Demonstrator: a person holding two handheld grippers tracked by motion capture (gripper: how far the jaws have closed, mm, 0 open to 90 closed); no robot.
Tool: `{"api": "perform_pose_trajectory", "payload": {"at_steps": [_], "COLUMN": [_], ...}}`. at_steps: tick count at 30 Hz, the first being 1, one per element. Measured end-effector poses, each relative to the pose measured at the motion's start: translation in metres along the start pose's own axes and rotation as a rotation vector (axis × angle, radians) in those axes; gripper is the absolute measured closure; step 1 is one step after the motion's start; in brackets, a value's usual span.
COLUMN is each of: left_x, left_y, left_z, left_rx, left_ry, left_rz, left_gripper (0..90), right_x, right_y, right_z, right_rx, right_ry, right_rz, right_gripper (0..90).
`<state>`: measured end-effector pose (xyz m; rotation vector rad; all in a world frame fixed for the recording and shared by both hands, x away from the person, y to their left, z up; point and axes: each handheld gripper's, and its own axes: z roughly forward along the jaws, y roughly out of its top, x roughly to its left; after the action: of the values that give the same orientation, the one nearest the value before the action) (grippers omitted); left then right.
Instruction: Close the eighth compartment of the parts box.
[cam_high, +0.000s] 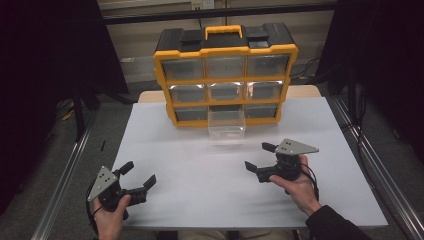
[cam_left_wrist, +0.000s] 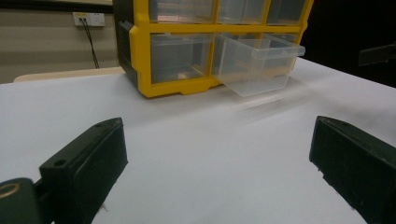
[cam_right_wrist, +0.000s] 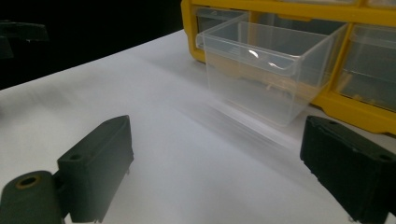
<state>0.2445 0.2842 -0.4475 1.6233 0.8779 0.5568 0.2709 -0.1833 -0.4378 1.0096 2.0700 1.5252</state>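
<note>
Hovering over the white tabletop (cam_high: 200, 190), the right tongs (cam_high: 259, 159) are seen spread apart with nothing between them, and the left tongs (cam_high: 140, 176) are spread wide and empty too, kept near the front left corner. Straight ahead of the right tongs, a clear drawer (cam_high: 226, 124) is found pulled partway out of the bottom middle slot of the yellow organizer (cam_high: 225, 75). Its long axis is run front to back, with the handle lip pointed toward the person and its back end tucked in the cabinet.
</note>
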Motion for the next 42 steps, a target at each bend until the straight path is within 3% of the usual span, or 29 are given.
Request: {"api": "perform_pose_trajectory", "payload": {"at_steps": [15,21,25,42], "left_x": [-0.001,-0.002,-0.002,-0.003], "left_y": [0.0,0.0,0.0,0.002], "left_z": [-0.002,-0.002,-0.002,0.0], "left_rx": [0.004,0.003,0.003,0.002], "left_ry": [0.001,-0.003,-0.004,-0.013], "left_rz": [0.002,0.0,-0.004,0.008], "left_gripper": [3.9,3.9,3.9,4.0], "right_x": [0.012,0.015,0.014,0.008], "right_y": [0.011,0.012,0.011,0.017], "right_z": [0.031,0.041,0.046,0.07], "right_rx": [0.007,0.015,0.02,0.026], "right_ry": [0.073,0.104,0.114,0.137], "right_rz": [-0.028,-0.037,-0.023,-0.028], "right_gripper": [28.7,42.9,58.3,87.1]}}
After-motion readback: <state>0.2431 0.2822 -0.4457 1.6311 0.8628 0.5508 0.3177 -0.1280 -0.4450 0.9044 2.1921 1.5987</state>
